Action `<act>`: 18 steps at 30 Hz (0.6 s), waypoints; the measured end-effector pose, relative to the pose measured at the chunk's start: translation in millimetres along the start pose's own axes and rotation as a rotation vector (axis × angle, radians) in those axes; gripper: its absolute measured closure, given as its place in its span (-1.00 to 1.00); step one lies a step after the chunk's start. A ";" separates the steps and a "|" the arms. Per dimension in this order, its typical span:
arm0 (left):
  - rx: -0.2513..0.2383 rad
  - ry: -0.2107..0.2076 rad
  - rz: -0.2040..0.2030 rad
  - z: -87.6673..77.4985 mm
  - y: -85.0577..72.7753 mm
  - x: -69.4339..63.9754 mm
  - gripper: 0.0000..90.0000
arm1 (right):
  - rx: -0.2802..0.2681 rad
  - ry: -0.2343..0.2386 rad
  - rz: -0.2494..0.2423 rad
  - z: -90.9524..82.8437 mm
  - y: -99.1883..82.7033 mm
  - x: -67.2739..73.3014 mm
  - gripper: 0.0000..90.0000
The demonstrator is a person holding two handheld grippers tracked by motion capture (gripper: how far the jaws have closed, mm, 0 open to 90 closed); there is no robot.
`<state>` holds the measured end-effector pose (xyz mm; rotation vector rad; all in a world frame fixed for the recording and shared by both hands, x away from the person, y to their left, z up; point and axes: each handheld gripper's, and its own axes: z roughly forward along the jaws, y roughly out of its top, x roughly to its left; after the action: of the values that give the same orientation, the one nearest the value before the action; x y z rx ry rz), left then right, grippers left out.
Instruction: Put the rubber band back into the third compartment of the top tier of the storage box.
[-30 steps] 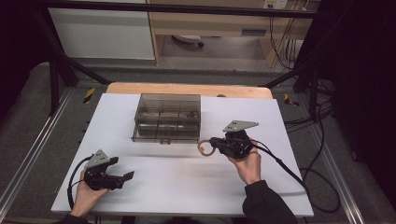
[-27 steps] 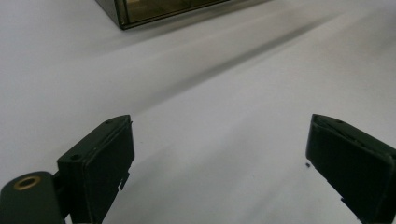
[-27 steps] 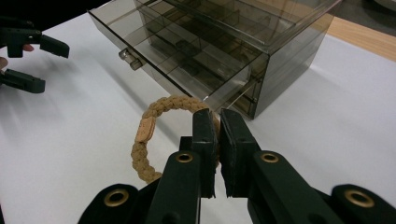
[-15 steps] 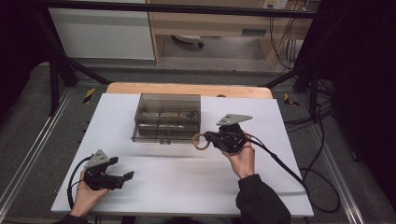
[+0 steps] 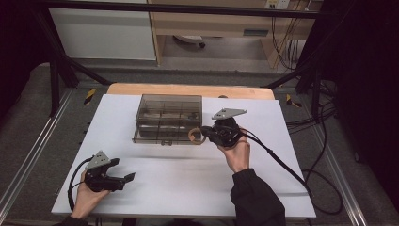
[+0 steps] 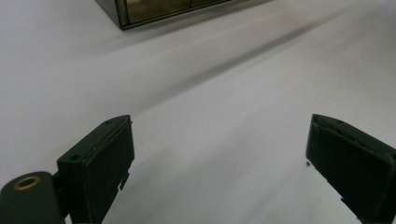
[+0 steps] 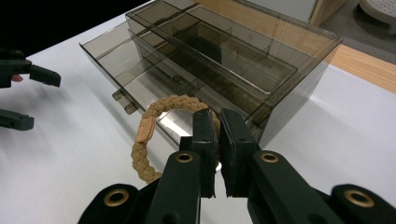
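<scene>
The braided bracelet [image 7: 154, 135], a tan woven loop with a flat bead on it, is what we have in hand: it sits clamped between the jaws of our right gripper [image 7: 217, 135], which are pressed nearly together on its band. In the right gripper view the loop stands up to the left of the jaws, just in front of the smoky translucent organizer box [image 7: 224, 65], whose drawer [image 7: 140, 70] is pulled out toward us.

Compared with a second ago, we have carried the bracelet [image 5: 194, 135] up the table and a little to the left. Then it hung over bare white table surface [image 5: 188, 179], clearly apart from the box; half a second ago it was nearly at the front edge; now it hovers right at the box's [image 5: 169, 117] front right corner, beside the open drawer. Whether it touches the box we cannot tell. The right gripper's [image 5: 207, 134] grip looks the same throughout.

Our left gripper [image 5: 127, 178] has not shifted: it lies near the front left corner of the table, jaws spread wide with nothing between them, as the left gripper view shows over plain table [image 6: 224, 93].
</scene>
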<state>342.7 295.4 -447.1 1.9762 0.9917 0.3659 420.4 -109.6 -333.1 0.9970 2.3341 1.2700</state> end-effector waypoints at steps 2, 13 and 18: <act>0.000 0.000 0.001 -0.2 0.0 0.1 -0.83 | 0.001 -0.004 0.004 3.4 2.2 -0.3 0.90; 0.001 -0.001 0.001 -0.4 0.1 0.2 -0.83 | -0.001 -0.019 0.016 20.7 9.6 -2.6 0.90; 0.001 -0.001 0.002 -0.2 0.2 0.0 -0.83 | 0.004 -0.027 0.024 26.8 10.5 -4.5 0.90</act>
<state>342.7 295.5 -446.9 1.9781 0.9888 0.3658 443.1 -92.4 -339.8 1.0396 2.3116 1.2537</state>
